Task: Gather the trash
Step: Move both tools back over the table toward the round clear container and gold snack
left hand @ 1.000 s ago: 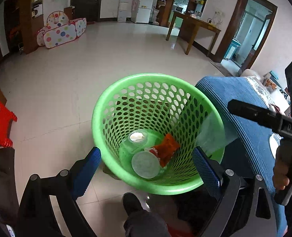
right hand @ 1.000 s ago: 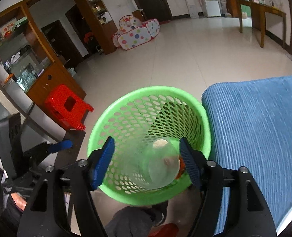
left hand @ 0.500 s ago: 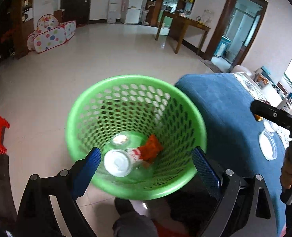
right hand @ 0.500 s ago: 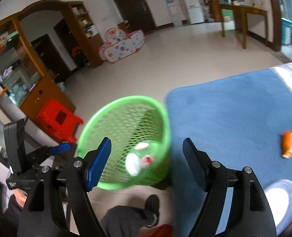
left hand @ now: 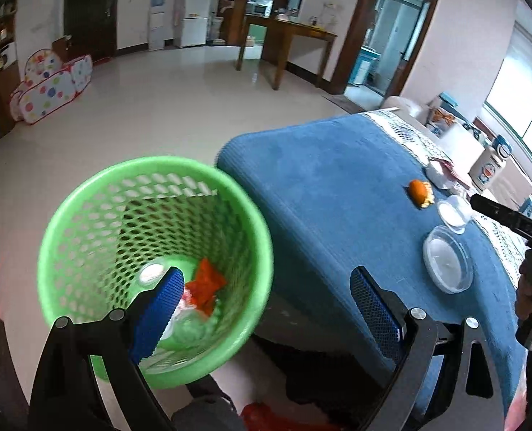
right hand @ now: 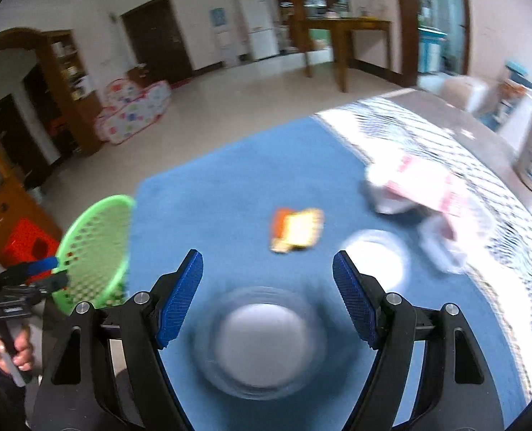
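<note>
Near the front edge of the blue table (right hand: 230,186), a clear round lid (right hand: 262,341) lies flat below the right gripper (right hand: 267,294), its jaws apart and empty. Left gripper (left hand: 266,309), also apart and empty, hangs by the green basket (left hand: 86,194), farther away.

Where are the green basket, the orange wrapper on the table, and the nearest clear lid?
green basket (left hand: 68,215), left wrist view, rim
orange wrapper (right hand: 296,230), right wrist view, middle
clear lid (right hand: 262,341), right wrist view, centre
</note>
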